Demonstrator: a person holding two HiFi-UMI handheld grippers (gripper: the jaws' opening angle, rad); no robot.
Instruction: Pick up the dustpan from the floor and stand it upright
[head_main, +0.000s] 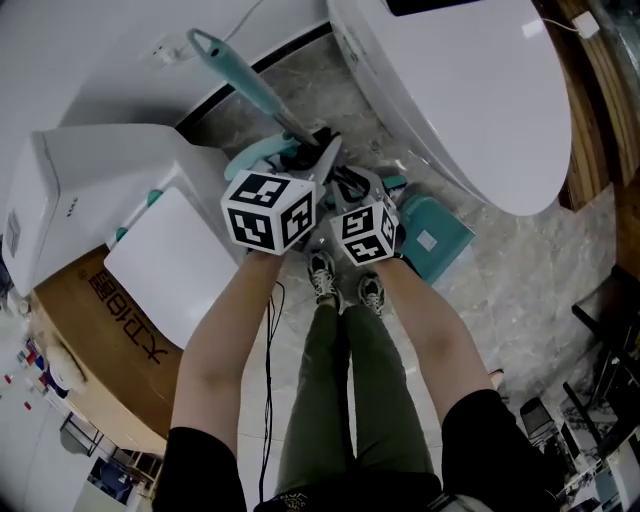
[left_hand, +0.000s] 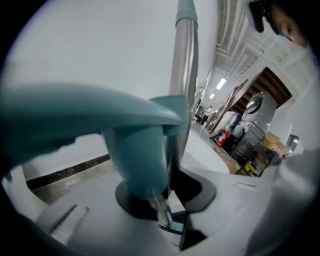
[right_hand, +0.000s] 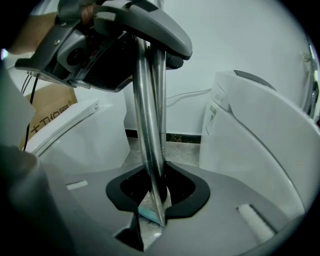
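Observation:
The dustpan has a teal pan (head_main: 437, 237) low by the floor and a long silver handle (head_main: 268, 103) with a teal grip (head_main: 203, 44) that slants up toward the wall. My left gripper (head_main: 322, 160) is shut on the handle where a teal socket (left_hand: 140, 160) meets the silver pole (left_hand: 183, 90). Just below it, my right gripper (head_main: 368, 188) is shut on the same metal handle (right_hand: 146, 115), which runs down between its jaws. The left gripper (right_hand: 100, 45) shows at the top of the right gripper view, clamped on the pole. A second pole (right_hand: 161, 85) runs close behind the first.
A big white rounded fixture (head_main: 480, 90) stands at the right. A white cabinet (head_main: 100, 190) and a cardboard box (head_main: 110, 330) are at the left. My shoes (head_main: 345, 285) stand on the marble floor just behind the pan. A black cable (head_main: 268, 380) hangs by my left leg.

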